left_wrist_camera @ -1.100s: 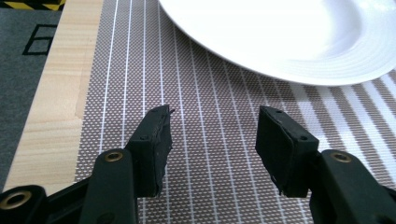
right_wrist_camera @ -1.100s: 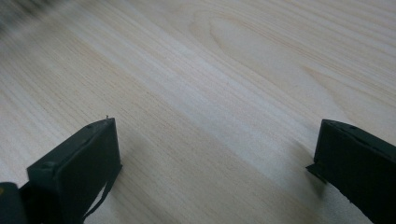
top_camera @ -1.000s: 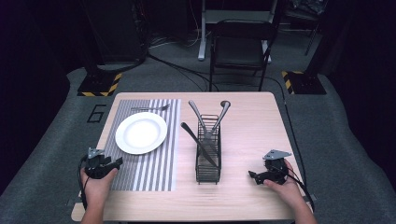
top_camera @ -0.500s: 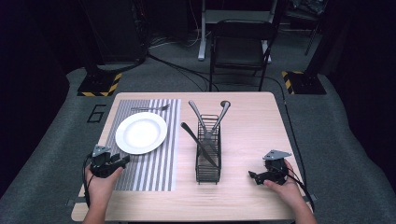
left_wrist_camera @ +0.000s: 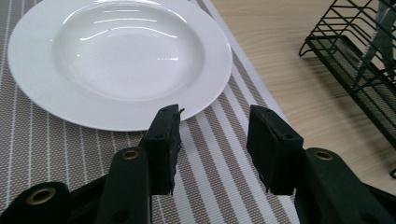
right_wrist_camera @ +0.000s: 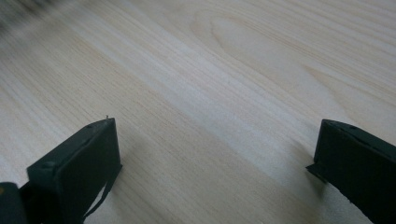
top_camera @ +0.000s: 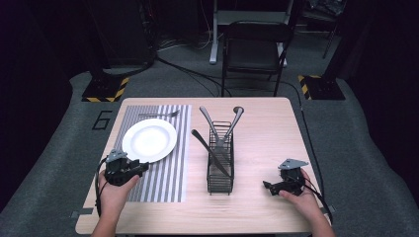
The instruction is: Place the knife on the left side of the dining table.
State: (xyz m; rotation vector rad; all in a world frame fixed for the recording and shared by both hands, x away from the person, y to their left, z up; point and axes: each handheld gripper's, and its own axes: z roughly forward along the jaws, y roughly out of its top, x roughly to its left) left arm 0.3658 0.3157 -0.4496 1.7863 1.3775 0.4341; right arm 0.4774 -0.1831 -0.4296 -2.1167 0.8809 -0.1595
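The left hand-held gripper [top_camera: 143, 167] has moved from the bench edge onto the striped placemat [top_camera: 165, 170] beside the white plate [top_camera: 149, 140], jaws just narrowing but empty. That looks like a reach for the plate's near rim. The right hand-held gripper [top_camera: 269, 186] rests released on the bench [top_camera: 267, 133].

From above at your side you look forward and down on the counter [top_camera: 257, 148]; the left gripper view, close and low, shares the plate [left_wrist_camera: 116, 60] at 12 o'clock.
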